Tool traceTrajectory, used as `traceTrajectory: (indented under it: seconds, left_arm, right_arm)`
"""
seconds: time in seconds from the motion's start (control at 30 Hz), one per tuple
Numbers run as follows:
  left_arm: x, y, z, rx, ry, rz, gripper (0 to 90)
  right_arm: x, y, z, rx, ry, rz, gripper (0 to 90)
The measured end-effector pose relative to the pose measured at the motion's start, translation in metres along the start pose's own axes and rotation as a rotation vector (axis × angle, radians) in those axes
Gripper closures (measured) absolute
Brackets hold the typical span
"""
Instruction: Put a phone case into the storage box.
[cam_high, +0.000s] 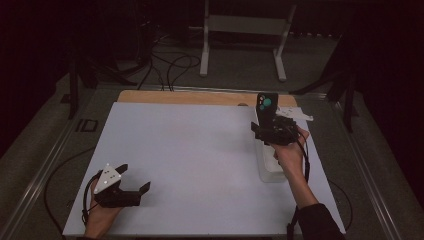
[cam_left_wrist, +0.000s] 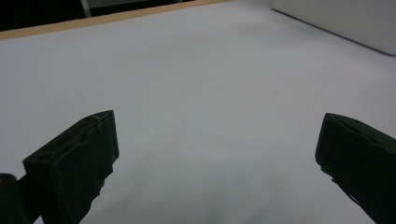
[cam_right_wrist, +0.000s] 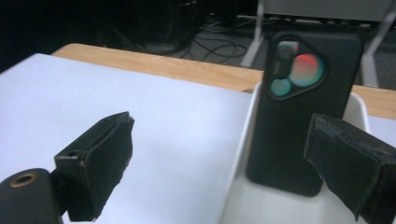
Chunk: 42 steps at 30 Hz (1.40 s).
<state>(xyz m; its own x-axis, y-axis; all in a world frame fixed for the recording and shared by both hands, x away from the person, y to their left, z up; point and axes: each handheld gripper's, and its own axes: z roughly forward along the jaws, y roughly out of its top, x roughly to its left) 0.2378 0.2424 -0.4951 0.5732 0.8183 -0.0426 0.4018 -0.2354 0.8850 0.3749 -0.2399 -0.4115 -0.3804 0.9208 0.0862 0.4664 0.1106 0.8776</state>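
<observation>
Standing upright in a white tray (cam_high: 267, 172) at the right side of the table (cam_high: 190, 150), a black phone (cam_high: 266, 107) is seen with its camera cluster turned towards the near edge. The right gripper (cam_high: 265, 131) is held just before the phone, its jaws spread wide and closed on nothing. At the near left, the left gripper (cam_high: 134, 178) is held low over the white tabletop, jaws likewise wide apart and empty.

Phone (cam_right_wrist: 299, 107) upright inside the tray (cam_right_wrist: 243, 154) at the right edge of the surface (cam_high: 190, 150), right claw (cam_high: 272, 131) just before it, left claw (cam_high: 134, 181) well apart near the front left corner.
</observation>
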Motion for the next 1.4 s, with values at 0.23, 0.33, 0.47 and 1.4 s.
traceTrajectory:
  seconds: [0.23, 0.33, 0.47, 1.4]
  left_arm:
    - [0.0, 0.0, 0.0, -0.003, 0.0, -0.002, 0.1]
    - [0.0, 0.0, 0.0, -0.001, 0.001, -0.001, 0.1]
    - [-0.001, 0.0, 0.0, 0.002, 0.003, 0.003, 0.1]
    - [-0.008, 0.01, -0.01, -0.073, -0.006, 0.017, 0.1]
  right_arm:
    - [0.009, -0.012, -0.021, -0.028, 0.043, 0.002, 7.8]
    - [0.011, -0.017, -0.028, -0.024, 0.061, -0.004, 7.8]
    - [0.014, -0.023, -0.035, -0.023, 0.07, -0.021, 7.8]
    - [0.025, -0.099, -0.076, -0.121, 0.102, -0.135, 7.8]
